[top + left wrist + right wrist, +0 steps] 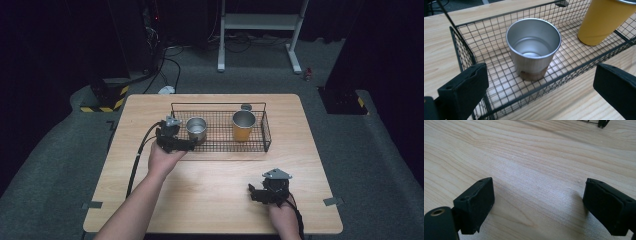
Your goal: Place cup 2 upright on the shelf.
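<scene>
Overhead, at the table: a person's two forearms come in from the near edge, a two-jaw gripper in each hand.
Left gripper (192,145): held at the near left end of the wire basket (265,131), jaws wide apart and empty, pointing at the silver cup.
Left gripper view: the left gripper (541,82) frames the silver cup (533,47) between its black jaws, one jaw outside the basket's left end wall, the other over the bare wood in front of the basket's near rim (574,71).
Silver cup (196,129): upright and empty in the left part of the basket, mouth up, not touched by either jaw.
Yellow cup (243,125): upright in the right part of the basket, apart from the silver one.
Right gripper (252,193): low over the wooden table (215,195) near its front right corner, well apart from the basket.
Right gripper view: the right gripper (537,206) stands with its jaws spread, nothing between them but wood grain.
</scene>
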### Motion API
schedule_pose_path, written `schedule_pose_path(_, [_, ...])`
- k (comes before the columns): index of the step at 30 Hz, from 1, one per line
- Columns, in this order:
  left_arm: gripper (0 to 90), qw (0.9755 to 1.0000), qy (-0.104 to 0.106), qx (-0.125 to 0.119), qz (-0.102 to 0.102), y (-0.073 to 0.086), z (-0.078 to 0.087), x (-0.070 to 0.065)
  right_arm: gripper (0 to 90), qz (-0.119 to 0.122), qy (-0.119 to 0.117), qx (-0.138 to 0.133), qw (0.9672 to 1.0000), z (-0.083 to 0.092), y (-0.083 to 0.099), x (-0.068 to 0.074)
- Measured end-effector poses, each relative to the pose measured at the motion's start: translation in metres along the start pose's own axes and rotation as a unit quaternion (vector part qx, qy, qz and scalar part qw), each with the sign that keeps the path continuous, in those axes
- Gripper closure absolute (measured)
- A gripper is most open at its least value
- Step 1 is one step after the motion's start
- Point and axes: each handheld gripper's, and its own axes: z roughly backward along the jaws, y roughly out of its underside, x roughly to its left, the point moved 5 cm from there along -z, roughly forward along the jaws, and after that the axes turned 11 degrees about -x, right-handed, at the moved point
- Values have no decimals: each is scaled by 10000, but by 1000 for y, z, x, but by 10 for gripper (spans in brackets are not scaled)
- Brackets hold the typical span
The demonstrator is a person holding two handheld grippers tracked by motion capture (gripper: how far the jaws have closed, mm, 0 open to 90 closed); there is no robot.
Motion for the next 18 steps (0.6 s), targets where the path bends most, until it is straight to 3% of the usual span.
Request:
schedule_pose_path(10, [8, 9998, 69, -84, -147, 30, 30, 4, 103, 2, 2, -2, 10000, 0, 0, 0])
schedule_pose_path(18, [16, 9994, 243, 122, -236, 80, 58, 5, 104, -14, 15, 3, 10000, 0, 0, 0])
